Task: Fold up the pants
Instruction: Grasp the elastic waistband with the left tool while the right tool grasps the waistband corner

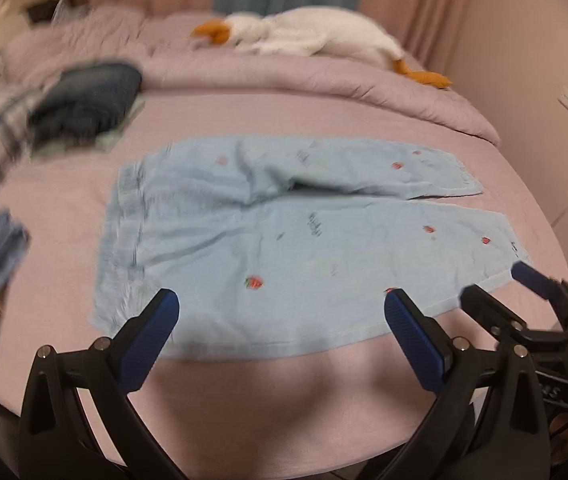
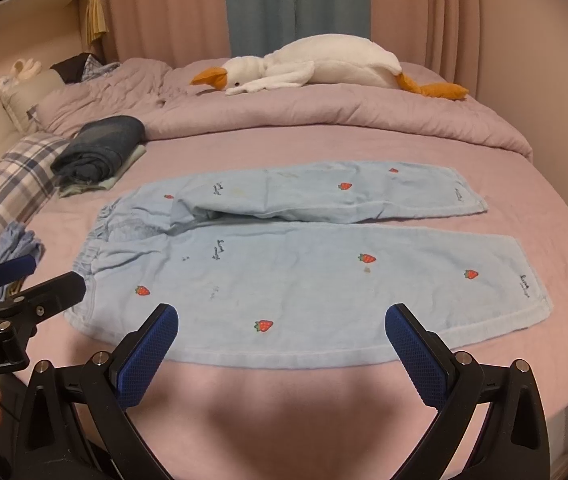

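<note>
Both grippers, left gripper (image 1: 281, 334) and right gripper (image 2: 281, 340), hover spread wide and empty just short of the pants (image 2: 304, 264); these lie flat, below the plush goose (image 2: 316, 66); the far leg's puckered crotch could bunch if one edge is lifted unevenly.

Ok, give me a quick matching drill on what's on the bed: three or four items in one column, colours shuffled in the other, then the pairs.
Items:
1. pants
2. plush goose
3. folded garment
4. pillow

Colours:
A. dark blue
B. plaid white and blue
C. light blue with red strawberries
D. white with orange beak and feet

Pairs: 1-C, 2-D, 3-A, 4-B
</note>
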Motion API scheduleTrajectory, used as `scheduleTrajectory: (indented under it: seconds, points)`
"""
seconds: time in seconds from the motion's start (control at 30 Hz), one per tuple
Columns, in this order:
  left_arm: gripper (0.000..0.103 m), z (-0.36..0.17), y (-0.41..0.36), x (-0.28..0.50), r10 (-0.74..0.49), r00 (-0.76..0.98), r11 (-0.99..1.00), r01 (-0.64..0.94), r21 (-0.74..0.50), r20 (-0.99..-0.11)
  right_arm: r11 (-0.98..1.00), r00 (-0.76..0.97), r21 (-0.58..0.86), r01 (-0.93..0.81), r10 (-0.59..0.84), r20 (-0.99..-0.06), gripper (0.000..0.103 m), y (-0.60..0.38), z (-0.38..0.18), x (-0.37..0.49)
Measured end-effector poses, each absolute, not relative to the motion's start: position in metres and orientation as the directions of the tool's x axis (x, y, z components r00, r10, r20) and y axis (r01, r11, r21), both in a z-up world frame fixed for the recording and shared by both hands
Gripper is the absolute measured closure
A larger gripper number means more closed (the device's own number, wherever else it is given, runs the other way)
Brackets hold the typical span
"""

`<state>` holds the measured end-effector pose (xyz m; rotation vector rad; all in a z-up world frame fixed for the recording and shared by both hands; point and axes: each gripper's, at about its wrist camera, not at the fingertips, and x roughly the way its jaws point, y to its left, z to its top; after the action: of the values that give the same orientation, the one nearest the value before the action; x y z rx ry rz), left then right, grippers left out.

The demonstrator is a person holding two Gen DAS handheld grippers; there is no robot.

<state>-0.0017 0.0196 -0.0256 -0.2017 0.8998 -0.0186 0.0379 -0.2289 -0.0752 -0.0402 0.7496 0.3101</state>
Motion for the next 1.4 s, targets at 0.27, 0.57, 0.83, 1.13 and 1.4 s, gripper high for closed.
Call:
scheduleTrajectory:
  seconds: [0.27, 0.57, 0.83, 1.13, 1.4]
  points:
    - [0.002, -0.098, 0.125, -0.013, -0.094, 0.518, 0.851, -0.402, -0.338, -0.85, 0.904, 0.598, 0.079, -0.421, 0.342, -0.725, 0.0, -0.196, -0.117, 0.044]
    - [0.003, -0.121, 0.171, -0.025, -0.166, 0.576, 0.703, -0.5, -0.506, -0.8, 0.744, 0.621, -0.209, -0.634, 0.33, -0.711, 0.0, -0.124, -0.159, 0.015]
    - [0.072, -0.13, 0.187, -0.003, -0.097, 0.604, 0.683, -0.538, -0.494, -0.791, 0.548, 0.727, -0.501, -0.67, 0.348, -0.592, 0.016, -0.079, -0.181, -0.02]
    - [0.079, -0.102, 0.192, -0.022, -0.053, 0.675, 0.739, -0.47, -0.483, -0.736, 0.425, 0.752, -0.623, -0.657, 0.31, -0.582, 0.09, -0.046, -0.186, -0.029]
    - [0.062, -0.117, 0.193, -0.024, 0.044, 0.572, 0.804, -0.506, -0.311, -0.819, 0.423, 0.662, -0.516, -0.745, 0.373, -0.649, 0.09, -0.036, -0.173, -0.052]
